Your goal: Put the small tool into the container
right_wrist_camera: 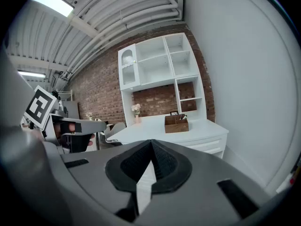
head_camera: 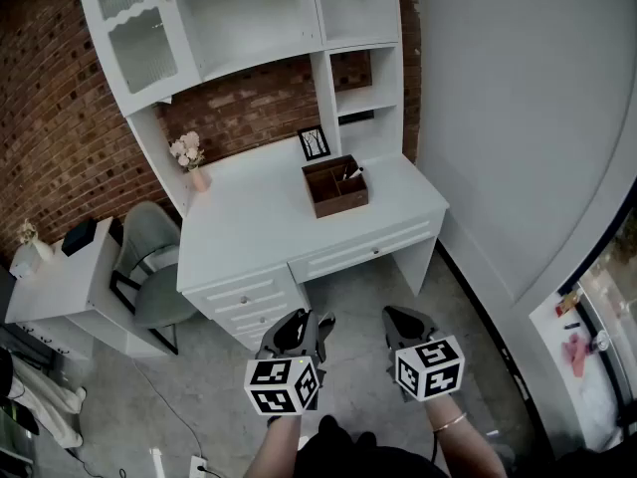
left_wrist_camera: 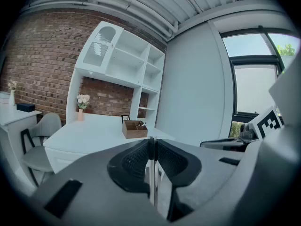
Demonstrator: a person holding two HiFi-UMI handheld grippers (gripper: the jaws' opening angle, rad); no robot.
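While short of the desk, jaws of left gripper and right gripper together, empty.

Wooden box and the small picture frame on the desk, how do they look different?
The wooden box is brown, open-topped and divided into compartments; the picture frame is dark-edged around a pale picture. The box sits low and is the bigger of the two; the frame stands upright behind it. Both rest on the white desk.
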